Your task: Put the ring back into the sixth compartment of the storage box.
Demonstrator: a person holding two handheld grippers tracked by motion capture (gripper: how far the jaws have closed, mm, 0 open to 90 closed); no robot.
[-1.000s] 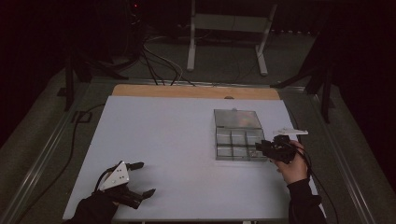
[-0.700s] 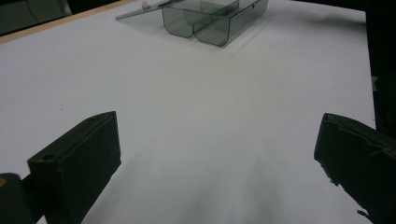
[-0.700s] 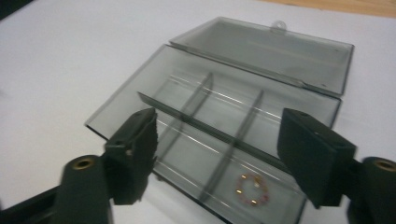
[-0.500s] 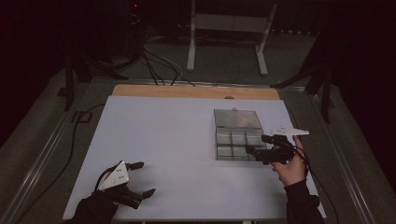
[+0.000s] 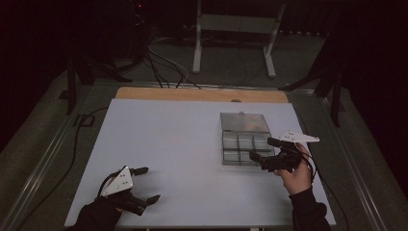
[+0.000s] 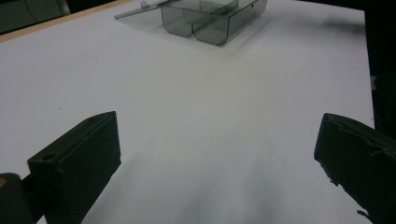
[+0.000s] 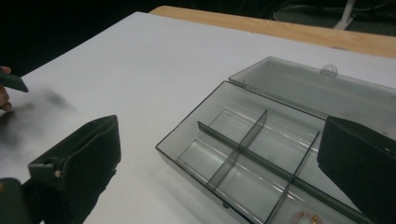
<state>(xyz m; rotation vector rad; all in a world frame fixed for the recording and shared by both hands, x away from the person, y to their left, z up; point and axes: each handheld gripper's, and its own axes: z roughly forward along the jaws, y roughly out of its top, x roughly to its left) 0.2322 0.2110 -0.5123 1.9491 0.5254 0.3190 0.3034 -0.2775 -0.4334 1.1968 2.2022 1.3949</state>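
Note:
A clear smoky plastic compartment box [image 5: 244,144] lies on the right half of the white table [image 5: 168,134], its lid [image 5: 244,122] folded open flat behind it. My right gripper [image 5: 262,148] hovers open at the box's near right corner, its jaws spread over the compartments. In the right gripper view the box [image 7: 252,149] has several divided cells, and a small pinkish item [image 7: 306,215] lies in the nearest one. My left gripper [image 5: 150,184] rests open near the table's front left edge, holding nothing. From the left gripper view the box [image 6: 210,18] sits far ahead.
A wooden strip [image 5: 202,95] borders the table's far edge. Beyond it stand a metal frame [image 5: 235,38] and floor cables [image 5: 163,67]. White tabletop stretches between the two grippers.
My right gripper has moved left, from beside the box to over its near right corner. The left gripper has stayed put.

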